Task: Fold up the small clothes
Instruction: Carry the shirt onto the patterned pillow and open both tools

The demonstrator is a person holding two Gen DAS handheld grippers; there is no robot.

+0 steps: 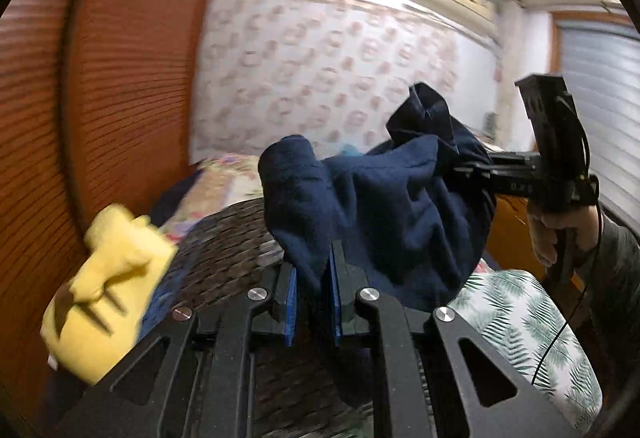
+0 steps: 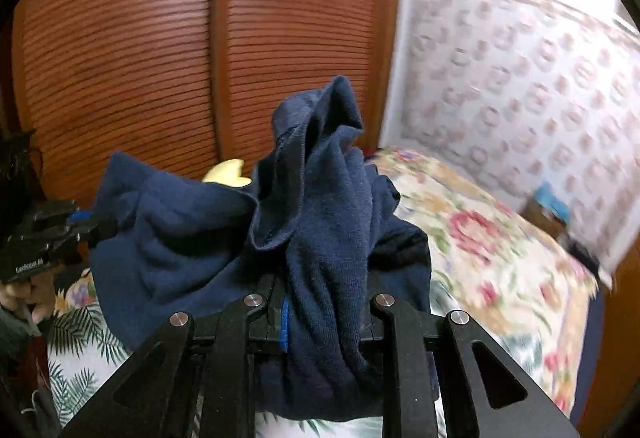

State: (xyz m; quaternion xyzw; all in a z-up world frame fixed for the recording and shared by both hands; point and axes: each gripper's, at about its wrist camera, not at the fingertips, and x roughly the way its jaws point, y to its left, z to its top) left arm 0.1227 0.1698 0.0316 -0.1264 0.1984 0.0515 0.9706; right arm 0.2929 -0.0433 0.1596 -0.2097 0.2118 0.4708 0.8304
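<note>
A small navy blue garment [image 1: 380, 205] hangs bunched in the air between my two grippers. My left gripper [image 1: 313, 278] is shut on one edge of it, the cloth pinched between the blue pads. In the left wrist view my right gripper [image 1: 468, 169] grips the far side of the cloth. In the right wrist view my right gripper [image 2: 320, 302] is shut on the navy garment [image 2: 224, 238], which drapes over the fingers and hides the right pad. My left gripper [image 2: 96, 228] holds the cloth's other end at the left.
A yellow garment [image 1: 108, 294] lies at the left on a dark woven surface [image 1: 224, 242]. A leaf-print cushion [image 1: 516, 322] sits below right. A floral bedspread [image 2: 492, 250] covers the bed. A slatted wooden wardrobe [image 2: 160, 49] stands behind.
</note>
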